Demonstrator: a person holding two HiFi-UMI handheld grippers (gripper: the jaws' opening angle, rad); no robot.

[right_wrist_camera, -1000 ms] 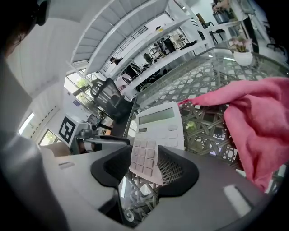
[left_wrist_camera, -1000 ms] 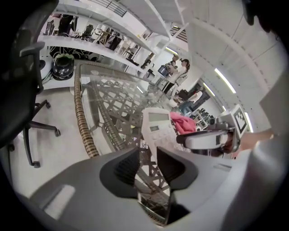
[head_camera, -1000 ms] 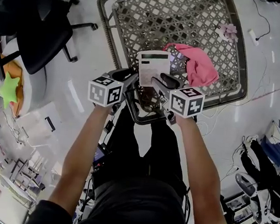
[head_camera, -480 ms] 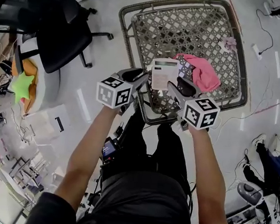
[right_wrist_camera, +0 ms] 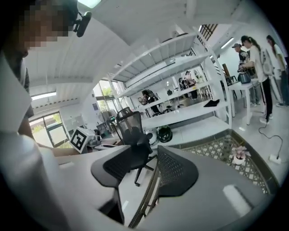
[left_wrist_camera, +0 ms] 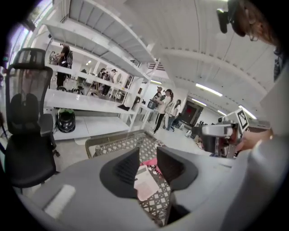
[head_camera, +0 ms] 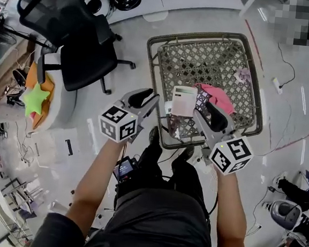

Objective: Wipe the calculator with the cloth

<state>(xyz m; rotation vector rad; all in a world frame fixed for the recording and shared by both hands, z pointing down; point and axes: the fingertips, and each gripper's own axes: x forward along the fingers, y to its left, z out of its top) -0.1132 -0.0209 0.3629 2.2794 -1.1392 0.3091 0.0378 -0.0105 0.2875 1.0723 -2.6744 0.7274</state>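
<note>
Head view: the calculator [head_camera: 184,100] lies on the lattice table [head_camera: 159,61], touching the pink cloth [head_camera: 217,98]. The cloth looks soft and light; pinch a loose fold.

Left gripper view: the left gripper [left_wrist_camera: 148,168] has narrow jaws clamping nothing.

Right gripper view: the right gripper [right_wrist_camera: 153,169] has its jaws apart and empty.

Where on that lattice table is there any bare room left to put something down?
The far half of the lattice table is bare, from its left rim across to the small pinkish object by the right rim. The near edge is crowded: calculator, pink cloth, with the left gripper and right gripper above.
</note>
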